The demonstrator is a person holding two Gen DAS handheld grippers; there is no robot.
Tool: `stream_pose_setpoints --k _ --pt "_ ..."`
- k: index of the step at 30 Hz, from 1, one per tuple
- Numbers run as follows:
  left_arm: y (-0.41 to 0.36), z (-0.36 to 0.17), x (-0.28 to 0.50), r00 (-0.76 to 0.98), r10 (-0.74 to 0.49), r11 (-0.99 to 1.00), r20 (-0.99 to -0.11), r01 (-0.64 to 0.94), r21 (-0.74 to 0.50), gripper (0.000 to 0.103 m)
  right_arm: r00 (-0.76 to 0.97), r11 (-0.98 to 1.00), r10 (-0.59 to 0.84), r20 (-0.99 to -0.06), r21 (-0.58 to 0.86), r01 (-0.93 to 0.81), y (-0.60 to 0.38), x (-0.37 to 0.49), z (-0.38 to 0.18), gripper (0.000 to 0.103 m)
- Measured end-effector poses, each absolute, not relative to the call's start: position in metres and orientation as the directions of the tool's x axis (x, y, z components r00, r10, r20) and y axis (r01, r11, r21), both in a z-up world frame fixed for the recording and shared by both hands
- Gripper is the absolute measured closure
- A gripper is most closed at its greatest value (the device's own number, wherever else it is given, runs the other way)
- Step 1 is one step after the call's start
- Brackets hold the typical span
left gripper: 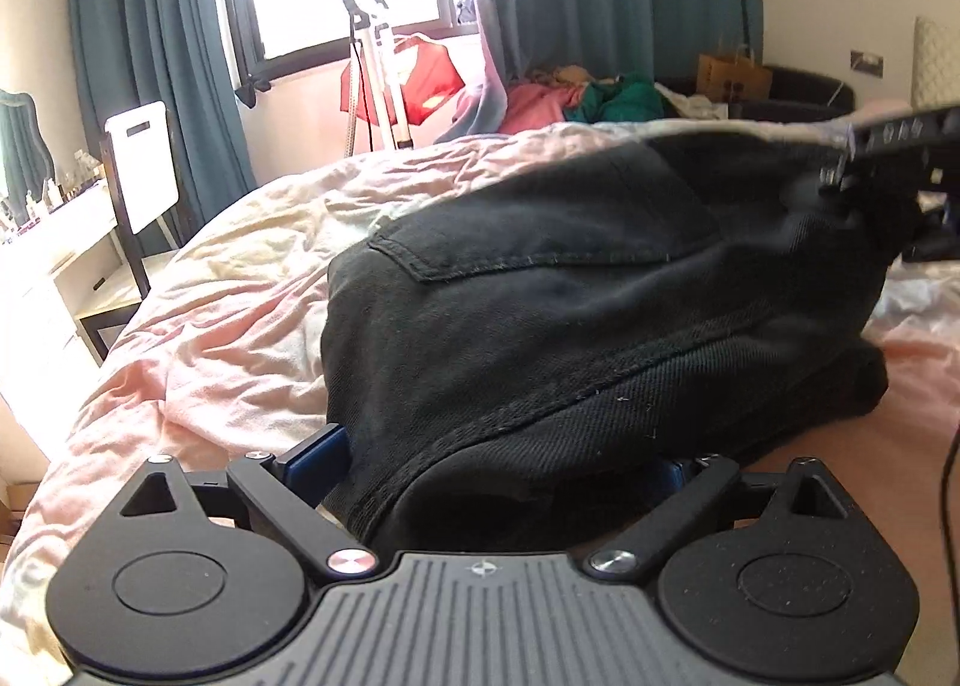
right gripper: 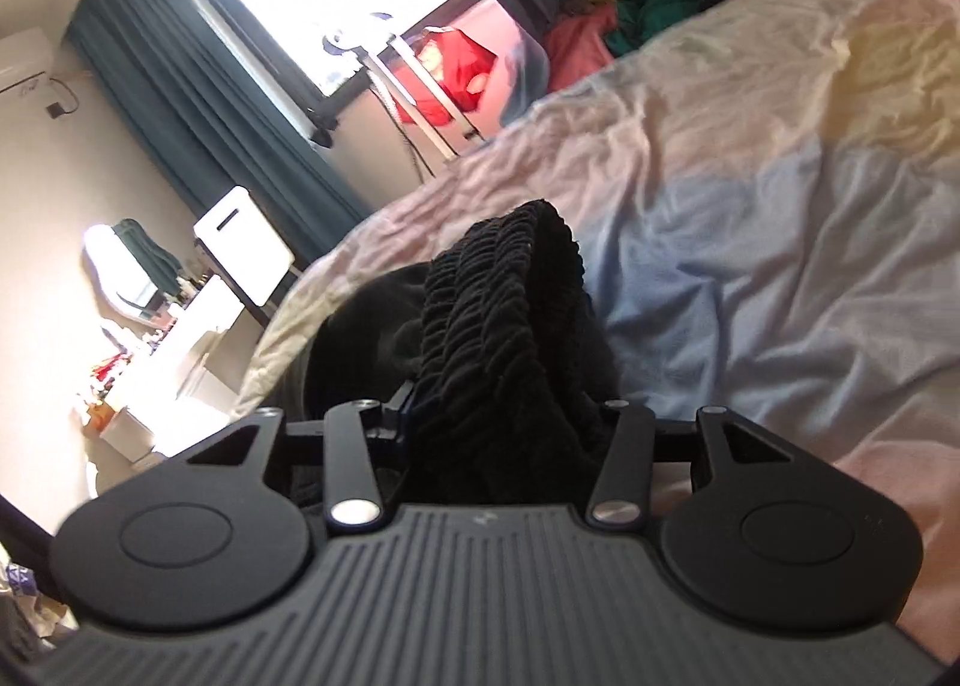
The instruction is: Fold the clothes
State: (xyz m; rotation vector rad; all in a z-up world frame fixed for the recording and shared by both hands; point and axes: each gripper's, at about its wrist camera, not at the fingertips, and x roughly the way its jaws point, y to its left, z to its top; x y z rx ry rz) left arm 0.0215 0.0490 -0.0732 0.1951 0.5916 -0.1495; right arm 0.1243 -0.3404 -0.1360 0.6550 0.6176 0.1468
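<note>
Black denim trousers (left gripper: 540, 314) with a back pocket lie across the bed, lifted at two ends. My left gripper (left gripper: 504, 464) is shut on a near edge of the trousers; its fingertips are hidden by the cloth. My right gripper (right gripper: 504, 416) is shut on the bunched elastic waistband (right gripper: 498, 296), with its jaws buried in the fabric. In the left wrist view the right gripper (left gripper: 864, 182) shows at the far right, holding the trousers' far end up above the bed.
The bed has a crumpled pink, cream and blue duvet (left gripper: 240, 278). A pile of pink and green clothes (left gripper: 576, 98) lies at the far side. A white tripod (left gripper: 378, 80), red bag, teal curtains, chair (left gripper: 144, 170) and cluttered dresser stand to the left.
</note>
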Motion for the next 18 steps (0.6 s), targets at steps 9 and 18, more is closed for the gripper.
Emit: stream_pose_setpoints --k 9,18 --pt "0.096 -0.066 0.021 0.802 -0.045 0.996 -0.595 -0.012 -0.091 0.006 0.778 0.579 0.398 -0.486 0.791 0.198 -0.362 0.113 -0.171 0.024" --pt "0.010 -0.083 0.043 0.848 0.036 0.999 -0.529 -0.031 0.019 0.006 0.711 0.587 0.442 -0.546 0.776 0.231 -0.352 0.111 -0.182 0.011"
